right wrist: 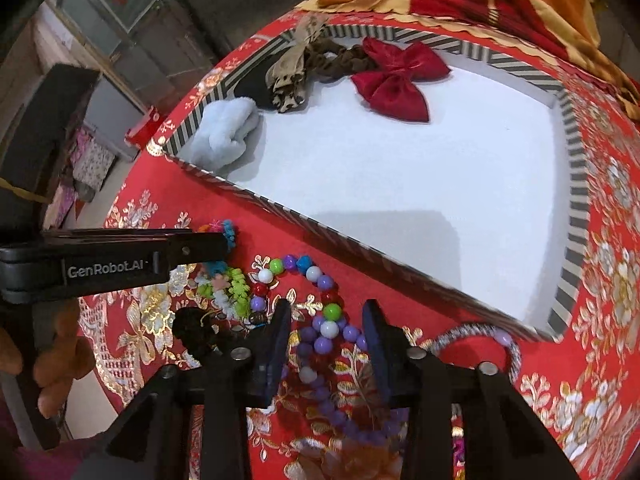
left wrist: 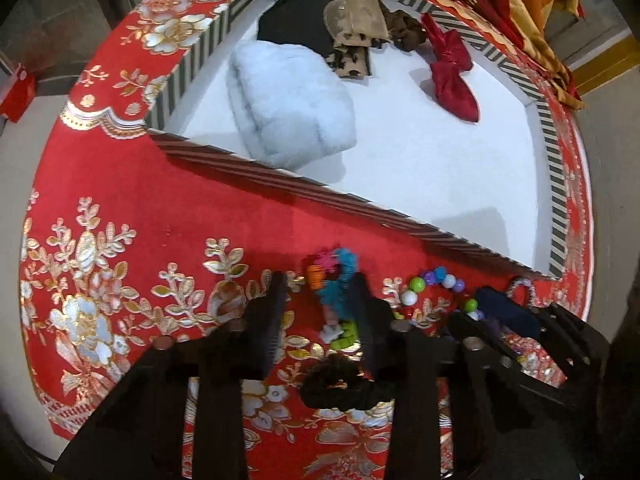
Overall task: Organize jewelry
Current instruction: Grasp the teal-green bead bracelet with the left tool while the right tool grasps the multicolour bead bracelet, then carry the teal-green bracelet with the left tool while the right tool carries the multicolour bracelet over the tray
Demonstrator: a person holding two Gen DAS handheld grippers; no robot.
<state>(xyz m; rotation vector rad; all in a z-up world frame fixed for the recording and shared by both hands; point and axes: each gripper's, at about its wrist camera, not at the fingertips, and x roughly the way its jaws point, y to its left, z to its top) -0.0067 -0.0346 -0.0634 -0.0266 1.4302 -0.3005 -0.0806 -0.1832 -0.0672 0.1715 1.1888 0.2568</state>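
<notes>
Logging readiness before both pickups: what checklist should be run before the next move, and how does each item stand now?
1. Colourful hair ties sit between the left tongs: ok.
2. Left tongs grip the ties: not ok; red cloth shows between one finger and the ties.
3. Bead strand lies between the right tongs: ok.
4. Right tongs grip the beads: not ok; gaps show on both sides.
5. Striped box has bare floor for more items: ok.
6. Black scrunchie is free of the hair ties: cannot tell.
</notes>
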